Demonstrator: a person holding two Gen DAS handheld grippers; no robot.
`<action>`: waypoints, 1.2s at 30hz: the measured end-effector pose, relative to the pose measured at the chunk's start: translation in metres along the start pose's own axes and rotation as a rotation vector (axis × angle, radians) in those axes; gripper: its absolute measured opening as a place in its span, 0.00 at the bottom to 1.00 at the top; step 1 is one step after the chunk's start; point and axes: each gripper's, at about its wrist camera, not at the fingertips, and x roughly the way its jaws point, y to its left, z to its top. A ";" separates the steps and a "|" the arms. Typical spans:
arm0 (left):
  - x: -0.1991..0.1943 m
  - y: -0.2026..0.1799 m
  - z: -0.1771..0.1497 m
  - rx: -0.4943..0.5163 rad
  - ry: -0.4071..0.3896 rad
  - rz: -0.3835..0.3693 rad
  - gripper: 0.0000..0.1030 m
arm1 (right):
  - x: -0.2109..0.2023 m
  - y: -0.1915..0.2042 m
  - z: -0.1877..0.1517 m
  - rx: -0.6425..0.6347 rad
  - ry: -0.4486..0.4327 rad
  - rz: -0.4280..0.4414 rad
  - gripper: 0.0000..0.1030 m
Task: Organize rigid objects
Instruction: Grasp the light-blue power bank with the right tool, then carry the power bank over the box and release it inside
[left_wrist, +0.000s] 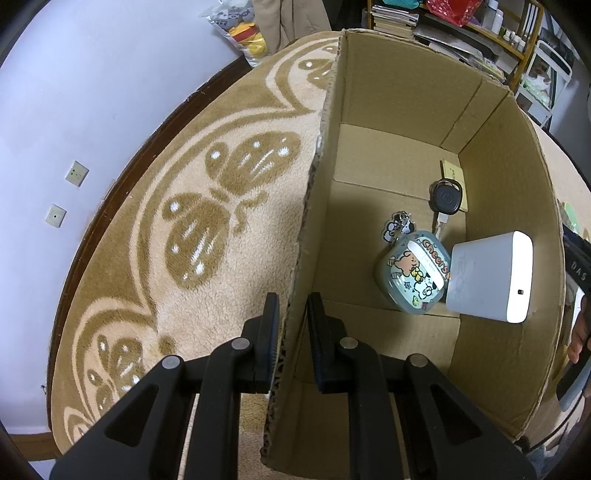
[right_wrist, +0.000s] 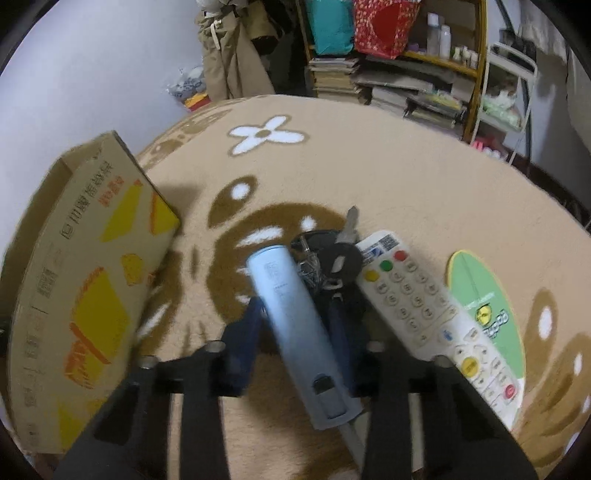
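- From the left wrist view, the left gripper (left_wrist: 291, 325) has its two fingers closed on the near left wall of the cardboard box (left_wrist: 406, 85), one finger outside and one inside.
- On the box floor, toward the far right corner, a black car key (left_wrist: 446, 197) lies partly on a small tan card (left_wrist: 455, 176).
- Just in front of the key, an earbuds case with cartoon stickers (left_wrist: 412, 275) touches a white rectangular device (left_wrist: 491, 280), which leans against the right wall.
- The box stands on a beige rug with brown pattern (left_wrist: 207, 206).
- From the right wrist view, the right gripper (right_wrist: 295, 317) holds a light blue cylindrical object (right_wrist: 291, 321) between its fingers; the picture is blurred.
- Beside it on the rug, a bunch of keys (right_wrist: 332, 254) touches a white remote control (right_wrist: 428, 306), and a green round coaster (right_wrist: 484, 302) lies partly under the remote.
- At the left edge of the rug the box shows its printed outer side.
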 end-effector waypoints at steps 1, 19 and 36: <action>0.000 0.000 0.000 0.001 -0.001 0.001 0.15 | 0.000 0.003 -0.001 -0.017 0.002 -0.011 0.34; 0.001 -0.001 -0.001 0.007 -0.002 0.005 0.15 | -0.001 0.033 -0.013 0.007 0.028 -0.093 0.28; 0.000 -0.003 -0.001 0.010 -0.002 0.008 0.15 | -0.066 0.068 0.013 0.026 -0.159 0.025 0.28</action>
